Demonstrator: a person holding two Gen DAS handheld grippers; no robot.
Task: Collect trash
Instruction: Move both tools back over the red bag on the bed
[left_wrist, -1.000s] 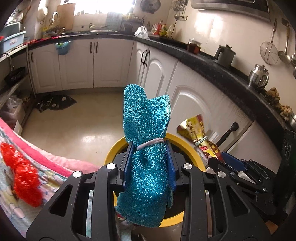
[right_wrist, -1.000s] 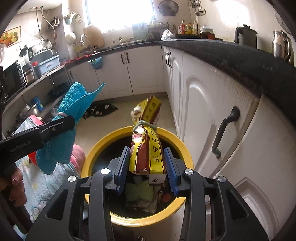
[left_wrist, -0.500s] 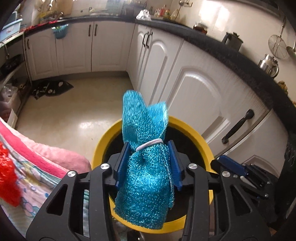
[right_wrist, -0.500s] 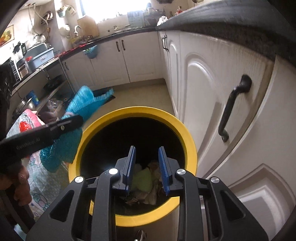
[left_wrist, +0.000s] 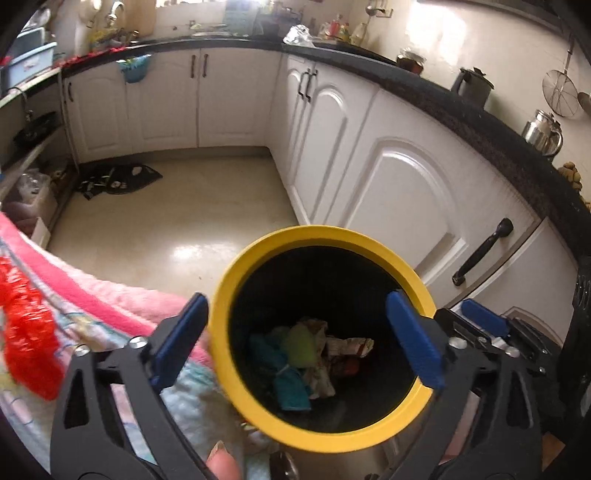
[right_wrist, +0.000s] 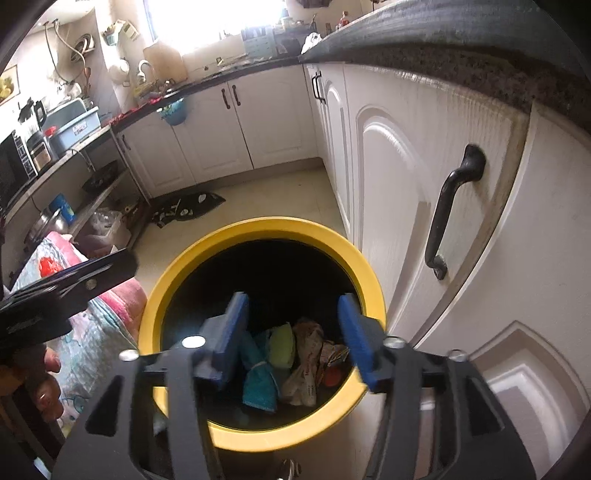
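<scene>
Leftmost in the left wrist view, a red mesh scrap (left_wrist: 26, 332) lies on the pink patterned blanket (left_wrist: 110, 306), apart from the bin; it looks like a likely next piece to collect. Beside it, the left gripper (left_wrist: 295, 343) stands wide, its jaws having just been opening, with nothing between them; they straddle the mouth of the yellow-rimmed bin (left_wrist: 236, 273). At the bin's bottom the teal cloth bundle (left_wrist: 291, 387) rests beside a green ball (left_wrist: 301, 345) and crumpled wrappers (left_wrist: 340, 350). Further right, the right gripper (right_wrist: 295, 343) hangs over the same opening, its jaws partly apart and empty, also just opened. White cabinet doors with a black handle (right_wrist: 452, 210) close the right edge.

To finish the drop well, judged from this layout: keep both sets of jaws apart, lift straight clear of the rim so no finger catches it, and confirm nothing clings to the pads before turning toward the blanket.
</scene>
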